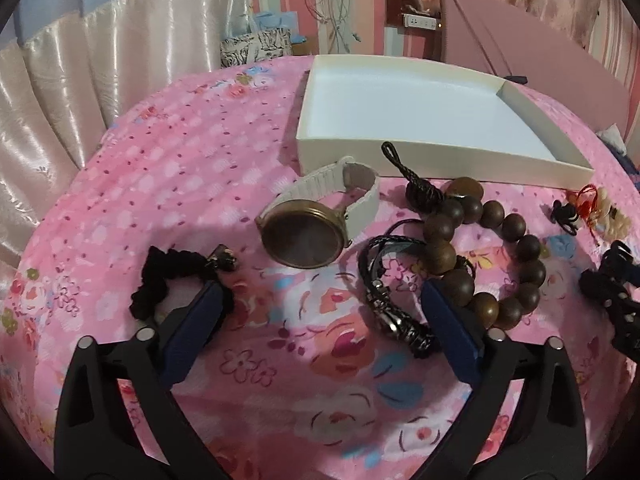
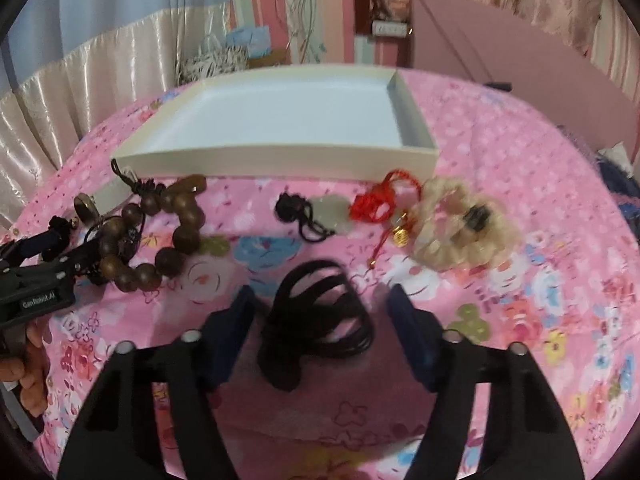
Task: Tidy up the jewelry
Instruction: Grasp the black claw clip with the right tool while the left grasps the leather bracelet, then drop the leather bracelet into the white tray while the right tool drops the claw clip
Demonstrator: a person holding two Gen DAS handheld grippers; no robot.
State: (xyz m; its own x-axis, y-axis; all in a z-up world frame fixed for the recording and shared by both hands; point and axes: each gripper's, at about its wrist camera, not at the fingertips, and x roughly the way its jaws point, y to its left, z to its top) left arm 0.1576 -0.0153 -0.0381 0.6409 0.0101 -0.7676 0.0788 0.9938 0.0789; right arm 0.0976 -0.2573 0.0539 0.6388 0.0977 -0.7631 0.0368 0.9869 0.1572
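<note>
The right gripper [image 2: 320, 320] stands open around a coiled black cord bracelet [image 2: 320, 320] on the pink floral bedspread [image 2: 520, 280], pads not touching. The left gripper [image 1: 320, 312] gapes empty near a braided leather bracelet [image 1: 384, 284]. Behind lies an empty white tray [image 2: 280, 162].

I see a pink floral sheet [image 1: 192, 160] covering the worktop. Behind it to the left hangs a shiny cream curtain [image 1: 80, 80]; behind it to the right stands pink furniture [image 1: 520, 40], beside a pink-striped wall [image 1: 316, 12] with a white power strip [image 1: 420, 21].
</note>
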